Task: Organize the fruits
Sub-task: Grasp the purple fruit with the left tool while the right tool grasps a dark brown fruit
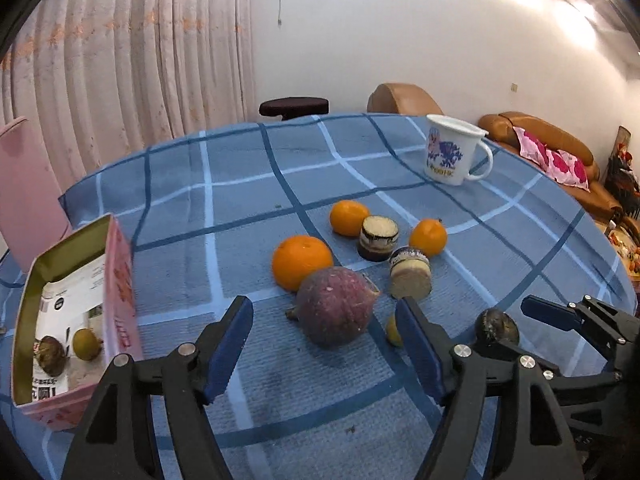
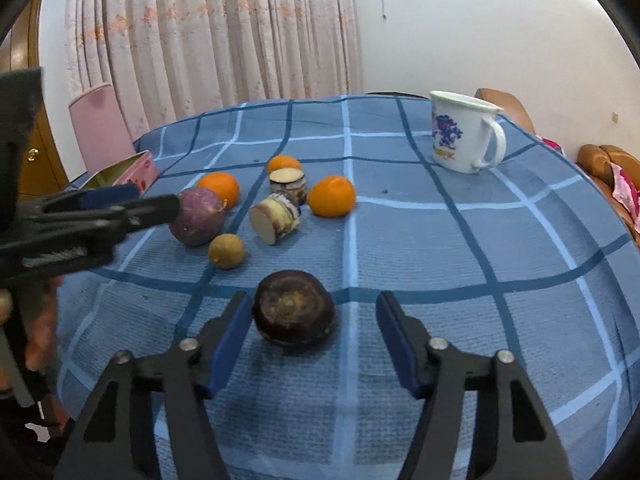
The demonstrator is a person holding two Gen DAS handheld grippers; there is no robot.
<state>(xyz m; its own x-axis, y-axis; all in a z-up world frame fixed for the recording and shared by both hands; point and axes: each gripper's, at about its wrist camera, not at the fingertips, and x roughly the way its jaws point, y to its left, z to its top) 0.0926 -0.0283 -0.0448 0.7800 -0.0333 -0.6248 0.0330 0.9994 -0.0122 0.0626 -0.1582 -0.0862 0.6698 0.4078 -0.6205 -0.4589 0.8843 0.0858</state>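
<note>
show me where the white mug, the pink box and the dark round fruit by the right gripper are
white mug (image 2: 460,136): right wrist view, printed side.
pink box (image 1: 120,280): left wrist view, outer side wall.
dark round fruit (image 2: 294,312): right wrist view, top face.

A round, dull purple-red fruit with a short stem nub (image 1: 335,307) lies on its side on the cloth. Just behind it sits the largest round orange (image 1: 302,262); two smaller oranges (image 1: 349,218) (image 1: 427,237) lie farther back. Between these, one cut cane-like cylinder with a pale face and dark banded skin (image 1: 378,238) stands upright; a second (image 1: 411,273) lies tilted. A small yellow-brown round fruit (image 2: 226,251) rests beside the purple fruit. A dark brown, flattened bulb-like fruit (image 2: 294,308) lies nearest, apart.
</note>
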